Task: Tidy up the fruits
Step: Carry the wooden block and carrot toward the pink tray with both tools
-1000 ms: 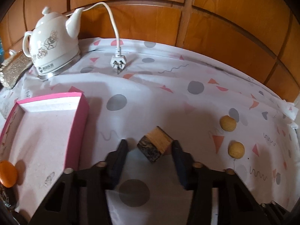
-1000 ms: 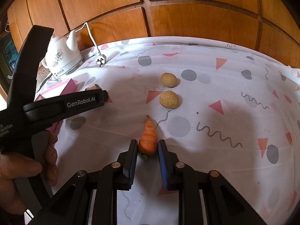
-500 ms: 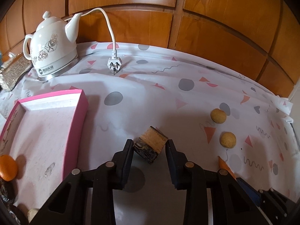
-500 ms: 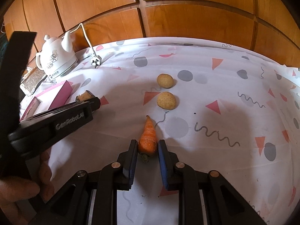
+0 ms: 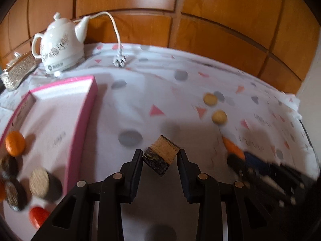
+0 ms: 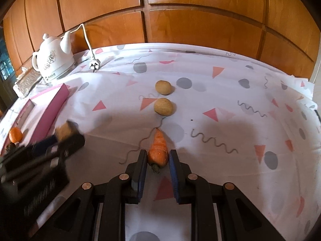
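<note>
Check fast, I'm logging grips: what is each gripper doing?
Left gripper: shut on the block.
Right gripper: shut on the carrot.

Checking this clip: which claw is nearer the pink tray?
Left. The left claw, shut on a block, sits just beside the pink tray; the right claw, shut on the carrot, is farther.

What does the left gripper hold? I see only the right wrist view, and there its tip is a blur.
Observer: The left gripper is shut on a small block with a pale cut face and a dark, bark-like side.
Operator: And the pink box? I see little more than one orange fruit in it.
Observer: Near its front end there are also a tan round slice and dark round pieces.
Operator: Is anything else there?
Observer: A red piece lies at the lower left. It is too blurred to name.
</note>
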`<state>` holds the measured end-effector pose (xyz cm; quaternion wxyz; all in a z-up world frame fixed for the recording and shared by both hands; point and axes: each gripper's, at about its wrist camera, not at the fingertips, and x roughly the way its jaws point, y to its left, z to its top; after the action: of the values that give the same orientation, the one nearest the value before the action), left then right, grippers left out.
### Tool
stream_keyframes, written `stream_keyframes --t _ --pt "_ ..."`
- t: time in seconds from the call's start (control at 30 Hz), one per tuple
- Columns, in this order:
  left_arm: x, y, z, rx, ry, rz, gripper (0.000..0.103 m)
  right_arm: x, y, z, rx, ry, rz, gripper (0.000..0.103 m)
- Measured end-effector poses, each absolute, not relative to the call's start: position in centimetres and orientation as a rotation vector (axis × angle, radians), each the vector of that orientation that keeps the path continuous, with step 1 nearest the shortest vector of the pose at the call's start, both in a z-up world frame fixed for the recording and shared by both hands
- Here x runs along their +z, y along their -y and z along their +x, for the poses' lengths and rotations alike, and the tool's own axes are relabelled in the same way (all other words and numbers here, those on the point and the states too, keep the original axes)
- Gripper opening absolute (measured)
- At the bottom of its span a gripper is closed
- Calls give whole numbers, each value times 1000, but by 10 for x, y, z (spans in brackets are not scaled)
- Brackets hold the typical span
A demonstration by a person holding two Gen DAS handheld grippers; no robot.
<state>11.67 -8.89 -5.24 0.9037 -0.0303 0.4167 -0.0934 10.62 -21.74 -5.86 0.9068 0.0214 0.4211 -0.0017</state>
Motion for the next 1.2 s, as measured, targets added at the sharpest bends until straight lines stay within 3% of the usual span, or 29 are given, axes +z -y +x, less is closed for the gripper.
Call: stream_keyframes --t 1.2 --pt "-67 93 107 -207 -826 -9 33 -70 220 105 20 -866 63 23"
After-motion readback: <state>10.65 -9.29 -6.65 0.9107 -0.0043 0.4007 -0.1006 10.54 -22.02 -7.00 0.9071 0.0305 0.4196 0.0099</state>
